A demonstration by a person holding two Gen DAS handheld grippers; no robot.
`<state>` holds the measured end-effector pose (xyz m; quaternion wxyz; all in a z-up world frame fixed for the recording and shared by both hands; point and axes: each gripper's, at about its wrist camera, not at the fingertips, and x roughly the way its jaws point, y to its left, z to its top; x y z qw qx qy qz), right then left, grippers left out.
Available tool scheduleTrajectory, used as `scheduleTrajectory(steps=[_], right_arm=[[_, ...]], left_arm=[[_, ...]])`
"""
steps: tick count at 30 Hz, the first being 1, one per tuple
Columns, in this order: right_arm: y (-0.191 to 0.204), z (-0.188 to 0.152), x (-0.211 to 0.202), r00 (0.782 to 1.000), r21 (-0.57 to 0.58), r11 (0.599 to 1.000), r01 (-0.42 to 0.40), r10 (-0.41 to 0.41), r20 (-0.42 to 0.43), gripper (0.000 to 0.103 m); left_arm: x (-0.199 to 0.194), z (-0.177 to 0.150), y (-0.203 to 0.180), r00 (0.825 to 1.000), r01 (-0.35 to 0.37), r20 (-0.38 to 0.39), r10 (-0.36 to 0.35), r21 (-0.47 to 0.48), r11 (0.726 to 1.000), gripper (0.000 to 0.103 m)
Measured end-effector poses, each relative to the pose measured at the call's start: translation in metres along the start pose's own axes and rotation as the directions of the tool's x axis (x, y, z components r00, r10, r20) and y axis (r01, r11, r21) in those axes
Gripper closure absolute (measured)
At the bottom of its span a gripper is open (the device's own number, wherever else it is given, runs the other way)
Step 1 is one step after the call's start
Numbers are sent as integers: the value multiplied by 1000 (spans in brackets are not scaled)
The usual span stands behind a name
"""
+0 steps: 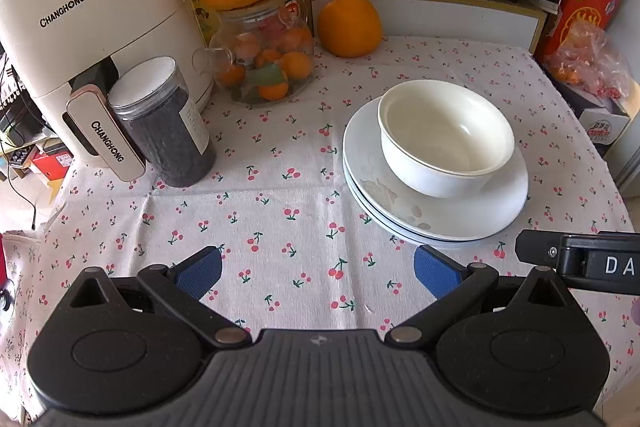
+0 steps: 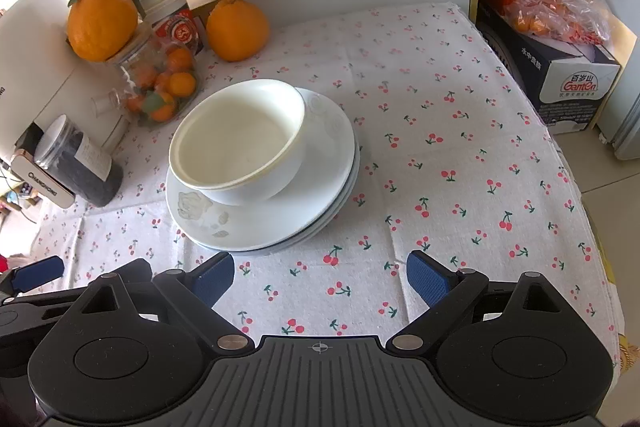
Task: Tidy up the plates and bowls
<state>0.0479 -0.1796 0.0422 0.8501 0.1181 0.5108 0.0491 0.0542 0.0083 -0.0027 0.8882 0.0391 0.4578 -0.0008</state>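
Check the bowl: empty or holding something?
Empty. The bowl stands upright on the plates, and both views show its bare white inside down to the bottom.

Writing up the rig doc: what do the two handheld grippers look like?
Both match: the left gripper and right gripper have black linkage arms with silver pivot pins, round black housings, a ribbed grey centre plate with a crosshair mark, and textured blue pads. No cables or sleeves visible.

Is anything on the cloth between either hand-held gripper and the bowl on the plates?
Nothing visible: only bare cherry-print cloth lies between the open left hand-held gripper, the open right hand-held gripper and the bowl on the plates.
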Motion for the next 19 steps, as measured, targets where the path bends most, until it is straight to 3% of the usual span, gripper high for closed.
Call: scheduleTrajectory(steps=[19], right_arm=[[-3, 0, 1, 1000, 1, 1000, 8, -8, -3, 8]], left_arm=[[2, -2, -1, 1000, 3, -21, -3, -1, 1000, 1]])
